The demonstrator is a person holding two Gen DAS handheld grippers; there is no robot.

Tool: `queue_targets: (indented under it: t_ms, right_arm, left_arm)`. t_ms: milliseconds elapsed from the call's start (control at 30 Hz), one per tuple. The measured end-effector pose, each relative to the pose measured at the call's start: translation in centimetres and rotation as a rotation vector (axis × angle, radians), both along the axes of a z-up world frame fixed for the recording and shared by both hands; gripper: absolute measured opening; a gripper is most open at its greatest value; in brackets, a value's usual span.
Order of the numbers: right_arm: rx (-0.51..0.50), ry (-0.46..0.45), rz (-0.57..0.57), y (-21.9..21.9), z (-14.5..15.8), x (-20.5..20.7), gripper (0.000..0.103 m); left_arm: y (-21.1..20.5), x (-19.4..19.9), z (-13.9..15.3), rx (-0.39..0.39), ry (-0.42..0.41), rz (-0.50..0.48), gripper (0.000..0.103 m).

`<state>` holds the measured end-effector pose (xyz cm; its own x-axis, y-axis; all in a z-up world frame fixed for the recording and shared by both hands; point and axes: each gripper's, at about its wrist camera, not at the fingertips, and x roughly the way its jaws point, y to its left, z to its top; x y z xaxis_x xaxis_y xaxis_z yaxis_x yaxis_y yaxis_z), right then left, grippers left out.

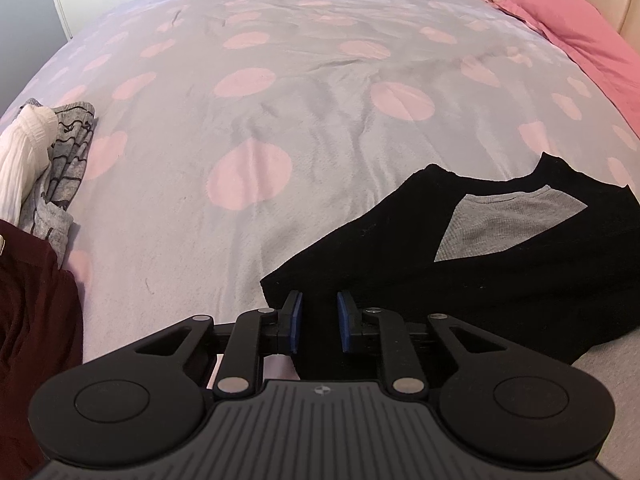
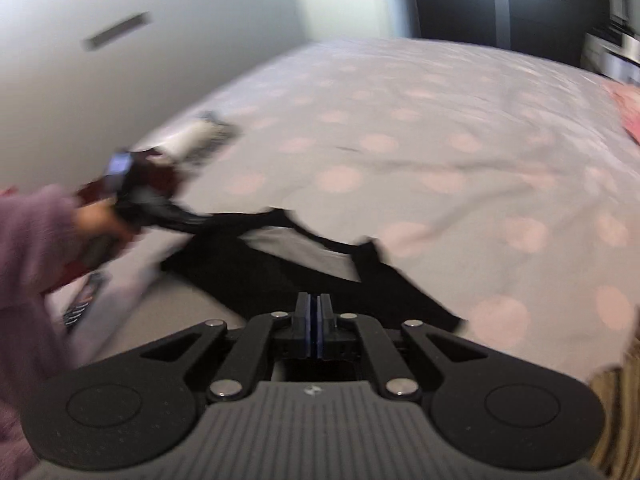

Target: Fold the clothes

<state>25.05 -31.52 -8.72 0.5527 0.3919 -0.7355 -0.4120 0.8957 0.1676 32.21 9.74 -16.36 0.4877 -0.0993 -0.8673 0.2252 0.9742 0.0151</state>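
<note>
Progress is early. My left gripper, jaws narrowed, pinches the black knit sweater with a grey inner panel at lower right. My right gripper is fully closed, seemingly empty. The heaped garments at left await folding.

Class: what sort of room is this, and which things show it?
Most likely a bedroom: a bed with a spotted duvet, a pink pillow at its head, and clothes heaped beside a black top.
</note>
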Motion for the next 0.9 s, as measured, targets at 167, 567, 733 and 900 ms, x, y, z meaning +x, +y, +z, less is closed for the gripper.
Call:
queue_targets:
  t_ms: [167, 567, 733, 900]
  right_arm:
    - [-0.121, 0.048, -0.203, -0.4, -4.9, 4.2, 0.004]
    - [-0.25, 0.076, -0.339, 1.0, -9.3, 8.9, 0.01]
    - [-0.18, 0.066, -0.283, 0.1, -8.1, 7.1, 0.013]
    - [-0.304, -0.03, 0.032, 3.5, -7.9, 3.4, 0.021]
  left_arm:
    - [0.0, 0.2, -0.1, 0.001, 0.0, 0.007, 0.016]
    - [0.5, 0.5, -0.3, -0.027, 0.005, 0.019, 0.018]
    - [0.4, 0.5, -0.2, -0.022, 0.004, 0.023, 0.018]
    - [0.4, 0.4, 0.0, -0.031, -0.003, 0.023, 0.018]
